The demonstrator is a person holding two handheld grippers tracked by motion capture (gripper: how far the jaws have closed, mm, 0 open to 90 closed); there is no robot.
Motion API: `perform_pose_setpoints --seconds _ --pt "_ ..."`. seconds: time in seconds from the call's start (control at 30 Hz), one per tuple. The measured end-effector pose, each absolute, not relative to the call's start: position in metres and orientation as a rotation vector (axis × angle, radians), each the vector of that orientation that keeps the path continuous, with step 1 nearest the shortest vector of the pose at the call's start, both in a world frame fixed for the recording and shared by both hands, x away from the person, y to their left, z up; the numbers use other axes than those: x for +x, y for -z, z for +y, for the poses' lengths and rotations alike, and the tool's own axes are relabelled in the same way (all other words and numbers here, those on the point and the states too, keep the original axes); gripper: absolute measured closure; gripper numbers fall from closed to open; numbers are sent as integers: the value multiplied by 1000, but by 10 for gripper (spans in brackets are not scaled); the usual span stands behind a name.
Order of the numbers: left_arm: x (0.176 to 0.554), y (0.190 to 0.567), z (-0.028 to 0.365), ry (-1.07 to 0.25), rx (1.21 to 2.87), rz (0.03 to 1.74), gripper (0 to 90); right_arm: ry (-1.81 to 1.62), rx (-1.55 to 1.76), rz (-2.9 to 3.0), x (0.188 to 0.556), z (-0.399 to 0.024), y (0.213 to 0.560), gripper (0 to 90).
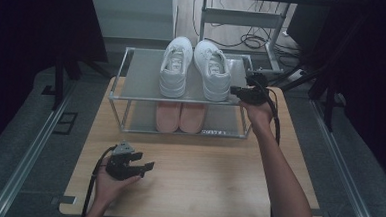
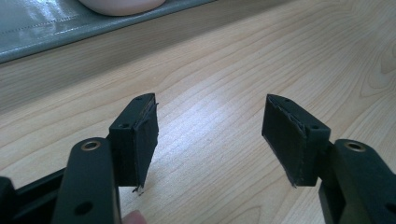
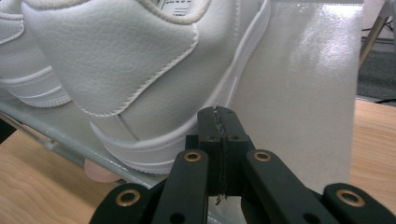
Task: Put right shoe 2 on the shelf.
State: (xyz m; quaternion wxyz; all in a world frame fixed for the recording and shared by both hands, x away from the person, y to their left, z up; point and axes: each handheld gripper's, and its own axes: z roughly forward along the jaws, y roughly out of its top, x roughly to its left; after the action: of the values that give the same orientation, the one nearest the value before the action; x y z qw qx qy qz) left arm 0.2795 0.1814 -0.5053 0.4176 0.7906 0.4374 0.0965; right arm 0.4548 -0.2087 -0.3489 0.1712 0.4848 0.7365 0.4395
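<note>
White leather sneaker (image 3: 140, 79), right of pair on rack's top shelf (image 1: 142, 76): right claw (image 3: 220, 122) clenched empty at its heel, apparently to nudge; left claw (image 2: 210, 135) released, idle over desk (image 2: 280, 56).

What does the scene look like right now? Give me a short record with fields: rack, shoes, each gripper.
rack: metal two-shelf rack at the far end of the wooden table
top shelf: pair of white sneakers, side by side
bottom shelf: pair of pink shoes
right gripper: jaws shut with nothing between them, tips by the heel of the right white sneaker
left gripper: jaws open, nothing between them, low over the table near the person's side
</note>
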Motion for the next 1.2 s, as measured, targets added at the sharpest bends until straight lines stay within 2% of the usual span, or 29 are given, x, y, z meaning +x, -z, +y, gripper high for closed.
perform_pose_setpoints --seconds 1.2 --pt "281 505 182 -241 1984 1100 367 -1348 1406 2094 451 -189 347 897"
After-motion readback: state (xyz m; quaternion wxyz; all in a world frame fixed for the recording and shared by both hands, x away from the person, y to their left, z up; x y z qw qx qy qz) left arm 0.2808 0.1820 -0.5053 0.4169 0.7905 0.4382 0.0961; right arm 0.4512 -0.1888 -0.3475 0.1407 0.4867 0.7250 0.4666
